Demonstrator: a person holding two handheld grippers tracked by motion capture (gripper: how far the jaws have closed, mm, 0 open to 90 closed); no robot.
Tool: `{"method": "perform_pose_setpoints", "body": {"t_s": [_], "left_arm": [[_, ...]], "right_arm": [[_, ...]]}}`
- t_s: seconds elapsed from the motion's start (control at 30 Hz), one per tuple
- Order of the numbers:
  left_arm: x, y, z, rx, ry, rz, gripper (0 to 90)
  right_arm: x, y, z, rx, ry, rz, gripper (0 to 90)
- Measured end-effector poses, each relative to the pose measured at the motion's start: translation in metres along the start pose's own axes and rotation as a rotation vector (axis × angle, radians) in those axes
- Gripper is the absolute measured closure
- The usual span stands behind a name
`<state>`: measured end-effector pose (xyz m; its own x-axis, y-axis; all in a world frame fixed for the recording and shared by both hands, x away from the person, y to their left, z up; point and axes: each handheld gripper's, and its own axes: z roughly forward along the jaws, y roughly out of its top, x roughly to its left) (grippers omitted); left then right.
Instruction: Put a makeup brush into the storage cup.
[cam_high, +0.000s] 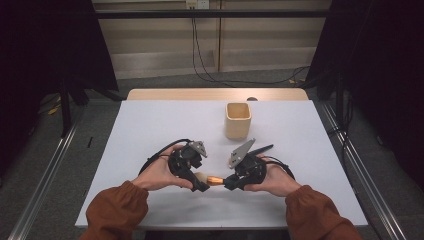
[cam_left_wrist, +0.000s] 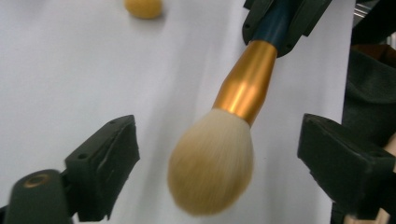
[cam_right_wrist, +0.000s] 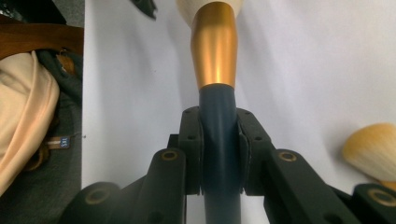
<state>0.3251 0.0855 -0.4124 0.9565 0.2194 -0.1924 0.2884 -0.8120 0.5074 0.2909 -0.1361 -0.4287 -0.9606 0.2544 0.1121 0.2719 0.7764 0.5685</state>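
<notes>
A makeup brush (cam_high: 214, 179) with cream bristles, a gold ferrule (cam_left_wrist: 245, 84) and a dark blue handle (cam_right_wrist: 219, 154) hangs just above the white table (cam_high: 150, 130) near its front edge. My right gripper (cam_high: 231, 182) is shut on the blue handle, its pads (cam_right_wrist: 190, 140) pressing from both sides. My left gripper (cam_high: 202, 184) faces it from the left. In the left gripper view its jaws stand wide apart with the bristle head (cam_left_wrist: 210, 163) between them, touching neither pad (cam_left_wrist: 109, 163).
A square wooden cup (cam_high: 238, 120) stands upright behind the grippers, right of centre. A second brush's yellowish bristle head (cam_right_wrist: 371, 149) lies on the table beside the right gripper, and a dark stick (cam_high: 262, 148) pokes out behind it.
</notes>
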Motion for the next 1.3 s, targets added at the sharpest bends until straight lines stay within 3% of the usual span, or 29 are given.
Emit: {"method": "perform_pose_setpoints", "body": {"t_s": [0.1,0.27,0.6,0.87,0.93,1.0,1.1,1.3], "left_arm": [[0.001,-0.004,-0.003,-0.028,0.006,-0.017,7.8],[0.002,-0.01,-0.007,-0.085,0.058,-0.035,6.6],[0.003,-0.026,-0.011,-0.128,0.063,-0.068,4.3],[-0.002,-0.04,-0.016,-0.161,0.112,-0.103,4.2],[-0.002,-0.043,-0.017,-0.164,0.117,-0.096,4.3],[-0.004,-0.047,-0.019,-0.195,0.124,-0.121,4.2],[-0.004,-0.052,-0.022,-0.217,0.144,-0.126,4.3],[-0.005,-0.059,-0.025,-0.26,0.164,-0.148,4.3]], "right_arm": [[-0.002,-0.003,-0.001,0.001,-0.007,0.013,75.7],[-0.003,-0.009,-0.005,-0.02,-0.003,0.05,75.7],[-0.005,-0.02,-0.013,-0.052,-0.039,0.11,75.6],[0.003,-0.022,-0.014,-0.068,-0.072,0.156,75.7],[0.004,-0.023,-0.016,-0.086,-0.081,0.161,75.6],[0.004,-0.023,-0.017,-0.108,-0.083,0.17,75.7],[0.002,-0.025,-0.018,-0.14,-0.096,0.183,75.7],[0.001,-0.033,-0.02,-0.24,-0.118,0.228,75.7]]}}
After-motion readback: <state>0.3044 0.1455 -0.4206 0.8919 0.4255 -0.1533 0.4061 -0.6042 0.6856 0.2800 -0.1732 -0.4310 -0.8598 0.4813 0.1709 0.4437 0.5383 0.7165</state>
